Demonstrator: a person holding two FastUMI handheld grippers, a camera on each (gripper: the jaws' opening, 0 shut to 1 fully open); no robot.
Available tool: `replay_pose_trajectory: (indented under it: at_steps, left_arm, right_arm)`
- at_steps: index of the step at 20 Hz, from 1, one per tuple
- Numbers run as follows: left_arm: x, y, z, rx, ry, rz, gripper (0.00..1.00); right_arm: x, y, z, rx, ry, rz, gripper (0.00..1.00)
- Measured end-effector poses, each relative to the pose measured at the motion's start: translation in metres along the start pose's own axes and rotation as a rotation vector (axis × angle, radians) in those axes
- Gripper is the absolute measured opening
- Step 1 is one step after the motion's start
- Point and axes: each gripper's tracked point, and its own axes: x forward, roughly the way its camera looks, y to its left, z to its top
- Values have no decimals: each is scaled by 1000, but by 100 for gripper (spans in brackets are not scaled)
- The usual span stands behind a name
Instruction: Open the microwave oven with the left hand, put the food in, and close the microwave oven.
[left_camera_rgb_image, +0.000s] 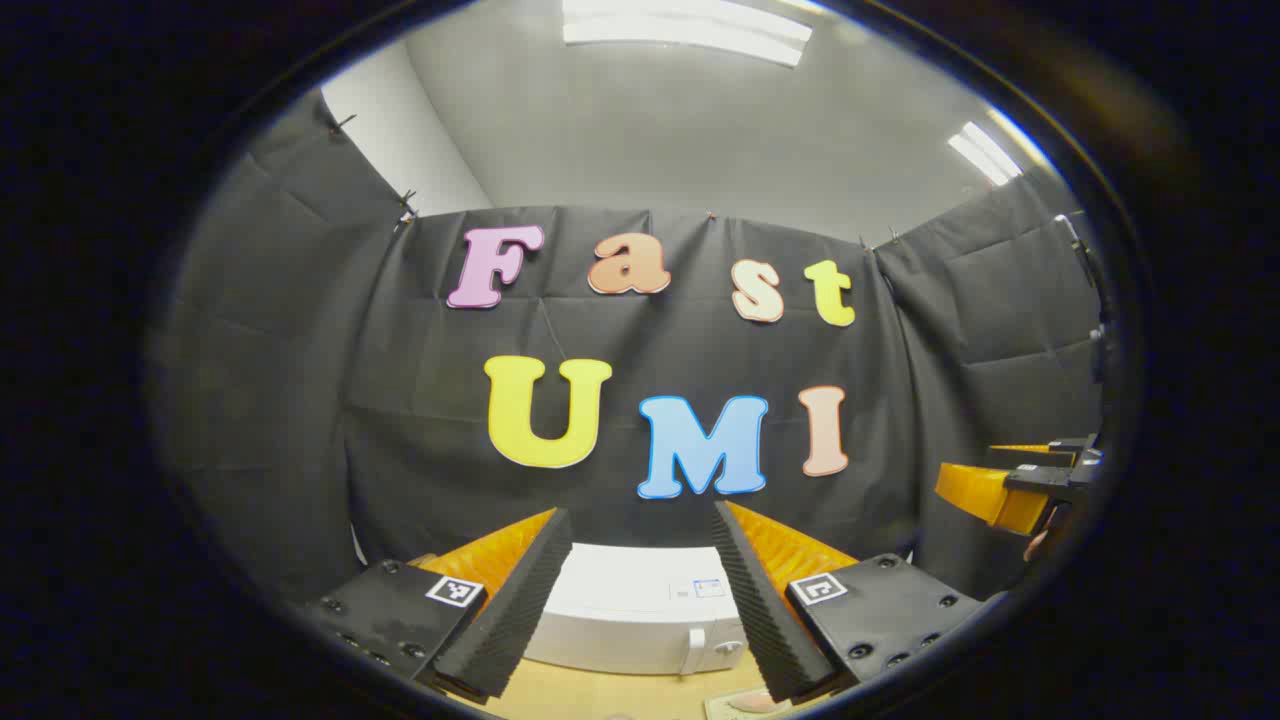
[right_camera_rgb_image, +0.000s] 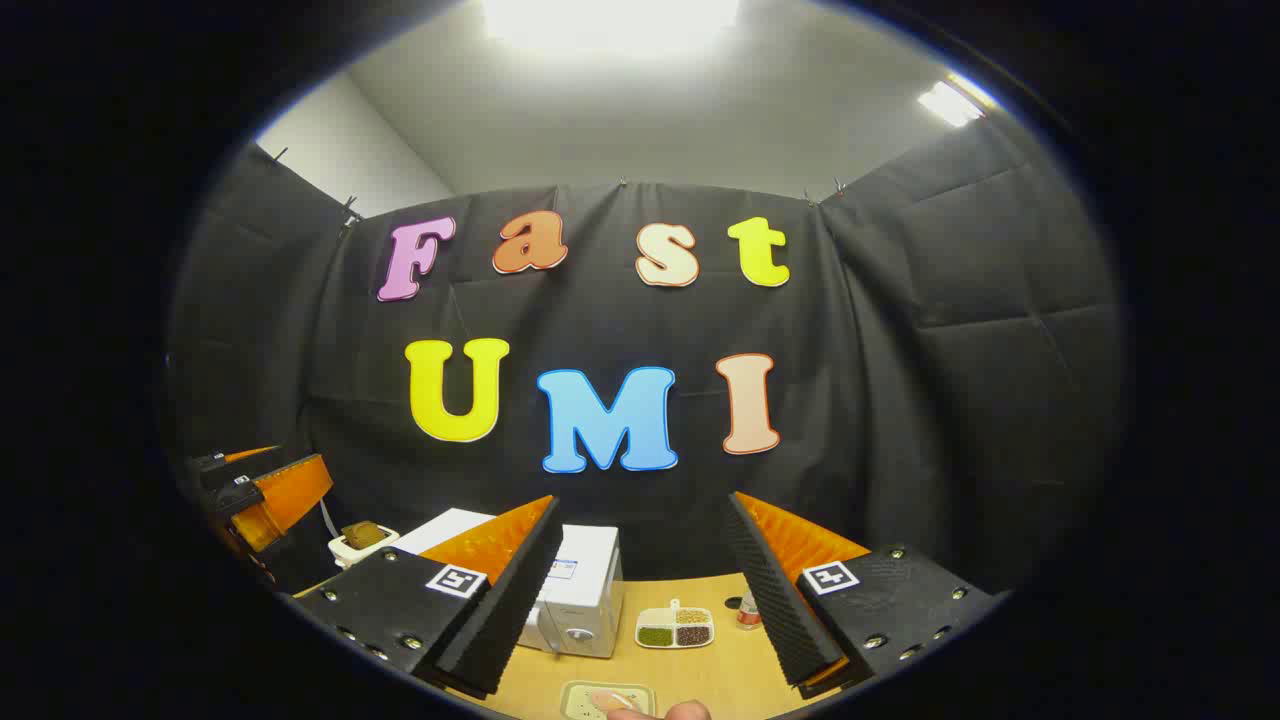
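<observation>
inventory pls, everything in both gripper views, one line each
microwave oven: 1, white, back left of table, door closed
table: 1, light wood, under everything
divided dish: 1, pale, green and brown fillings, right of the microwave oven
small bottle: 1, reddish, right of the divided dish
food plate: 1, pale, near table edge
power strip: 1, white, brown block on top, left of the microwave oven
left tool: 1, open, empty
right tool: 1, open, empty
</observation>
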Motion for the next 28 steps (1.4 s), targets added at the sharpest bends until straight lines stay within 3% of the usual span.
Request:
replay_pose_trajectory:
  at_steps: [7,12,13,15,21,22,28]
  left_arm:
    - [11,-9,2,17,-13,-28,96]
    - [15,-27,3,-60,-25,-117,98]
    - [14,-26,6,-61,-36,-115,94]
    - [15,-24,6,-46,-44,-103,95]
    - [22,-33,-21,-79,-53,-81,96]
    - [24,-34,-30,-77,-54,-79,93]
    - [49,-49,-104,-52,19,-103,96]
  right_arm:
    - [6,-7,14,62,-53,-18,99]
    - [11,-11,10,40,-39,-30,99]
    - [10,-13,10,34,-41,-37,99]
    - [9,-16,13,30,-54,-40,99]
    - [5,-28,-1,7,-33,-51,99]
    - [4,-29,-7,3,-17,-53,99]
    - [-6,-60,-36,-13,49,-129,99]
